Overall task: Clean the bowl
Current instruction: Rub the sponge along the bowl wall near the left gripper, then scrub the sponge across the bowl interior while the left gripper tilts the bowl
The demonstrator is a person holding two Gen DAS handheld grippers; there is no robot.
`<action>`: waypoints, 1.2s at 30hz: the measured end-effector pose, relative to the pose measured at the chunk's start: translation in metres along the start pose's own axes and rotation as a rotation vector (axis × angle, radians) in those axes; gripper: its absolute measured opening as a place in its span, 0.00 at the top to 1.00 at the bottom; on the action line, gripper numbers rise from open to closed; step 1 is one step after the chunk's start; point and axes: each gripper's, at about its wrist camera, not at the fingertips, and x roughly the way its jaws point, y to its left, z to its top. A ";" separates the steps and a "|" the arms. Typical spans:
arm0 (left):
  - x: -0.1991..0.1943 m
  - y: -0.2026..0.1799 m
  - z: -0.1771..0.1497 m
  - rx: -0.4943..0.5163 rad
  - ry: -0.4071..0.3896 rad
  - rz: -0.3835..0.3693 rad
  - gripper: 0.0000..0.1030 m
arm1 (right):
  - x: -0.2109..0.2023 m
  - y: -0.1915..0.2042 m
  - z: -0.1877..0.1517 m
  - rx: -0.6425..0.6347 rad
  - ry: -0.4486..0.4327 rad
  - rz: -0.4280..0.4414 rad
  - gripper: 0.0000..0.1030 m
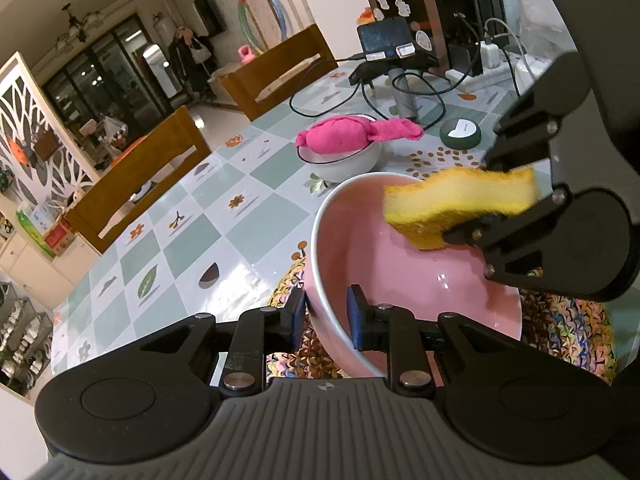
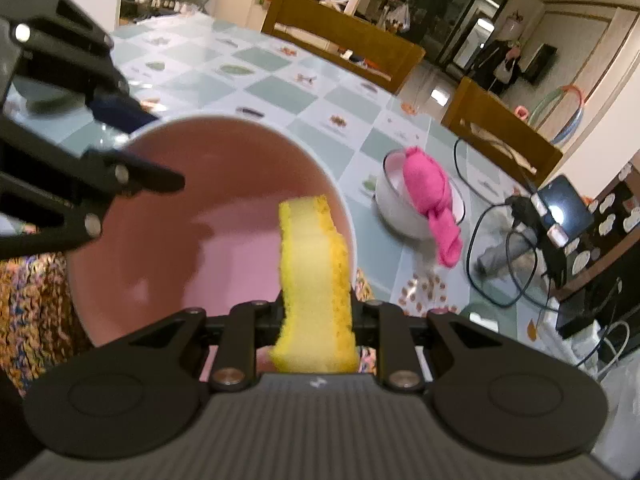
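Observation:
A pink bowl [image 1: 400, 276] with a white outside is tipped up over a multicoloured crocheted mat [image 1: 568, 328]. My left gripper [image 1: 326, 316] is shut on its near rim, one blue pad outside the wall and one inside. My right gripper [image 2: 318, 312] is shut on a yellow sponge [image 2: 316, 272], which stands on edge over the bowl's [image 2: 192, 216] right inner side near the rim. The left wrist view shows the sponge [image 1: 460, 200] at the bowl's far right rim, clamped by the right gripper [image 1: 476, 200]. The left gripper [image 2: 140, 144] shows at the bowl's upper left in the right wrist view.
A white bowl [image 1: 348, 164] with a pink cloth [image 1: 352, 136] in it stands beyond the pink bowl on the checked tablecloth [image 1: 208, 216]. A round green object [image 1: 460, 132], loose cables [image 1: 400, 92] and a small device [image 1: 386, 40] lie farther back. Wooden chairs [image 1: 144, 184] line the table's left side.

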 end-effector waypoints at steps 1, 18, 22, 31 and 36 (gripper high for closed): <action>0.000 0.000 0.000 -0.007 0.002 -0.003 0.74 | 0.001 0.000 -0.002 0.001 0.005 0.002 0.78; 0.010 -0.003 -0.006 -0.081 0.069 -0.044 0.54 | 0.001 0.002 -0.026 0.082 0.051 0.049 0.78; 0.017 -0.002 -0.009 -0.122 0.114 -0.074 0.51 | 0.002 0.001 -0.024 0.082 0.050 0.049 0.78; 0.035 0.002 -0.017 -0.209 0.179 -0.133 0.57 | 0.000 0.001 -0.026 0.089 0.041 0.045 0.77; 0.035 0.006 -0.017 -0.218 0.181 -0.105 0.65 | -0.004 -0.001 -0.028 0.102 0.028 0.050 0.76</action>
